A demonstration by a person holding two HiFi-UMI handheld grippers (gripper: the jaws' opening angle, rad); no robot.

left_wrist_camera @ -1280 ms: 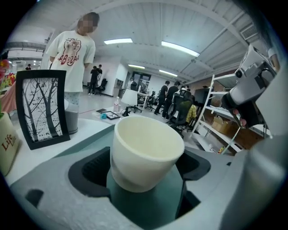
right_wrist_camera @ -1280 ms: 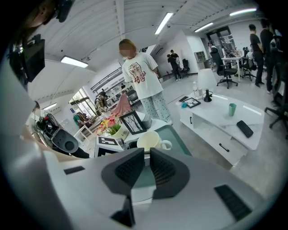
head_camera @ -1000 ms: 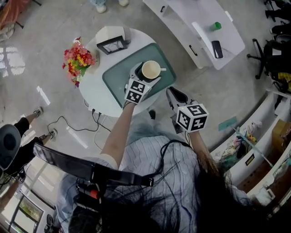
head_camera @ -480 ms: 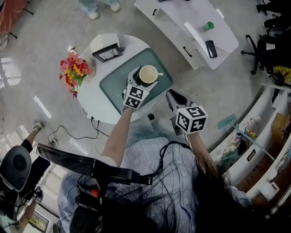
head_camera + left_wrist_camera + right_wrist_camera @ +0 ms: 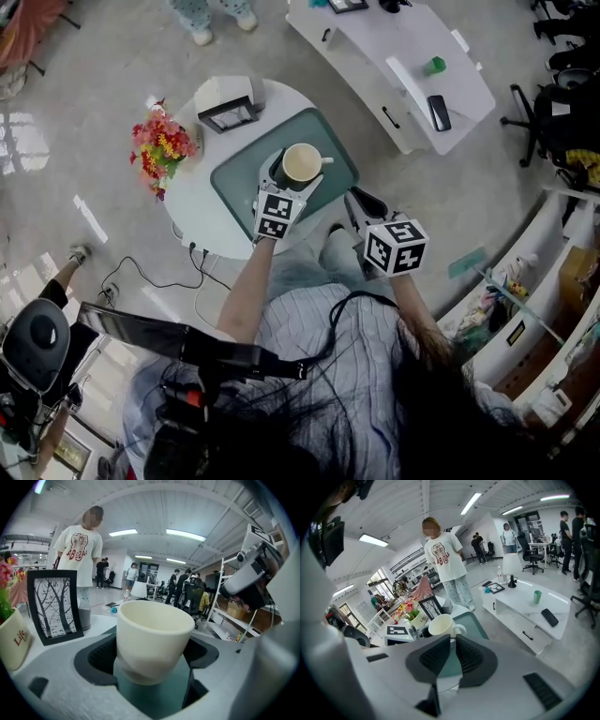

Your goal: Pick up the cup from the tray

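The round table (image 5: 192,202) carries the green tray (image 5: 234,178). The cup (image 5: 301,162) sits over that tray, clamped low on its wall by my left gripper (image 5: 152,667). I cannot tell whether its base is clear of the tray. It leans between my pads, so I judge the hold shallow: a hasty lift could let it pivot, slip and drop. A sideways swing could strike the picture frame (image 5: 51,604) nearby. My right gripper (image 5: 451,644) hangs off the table, jaws closed on nothing, too far to catch. The handle (image 5: 326,160) juts out, free to snag.
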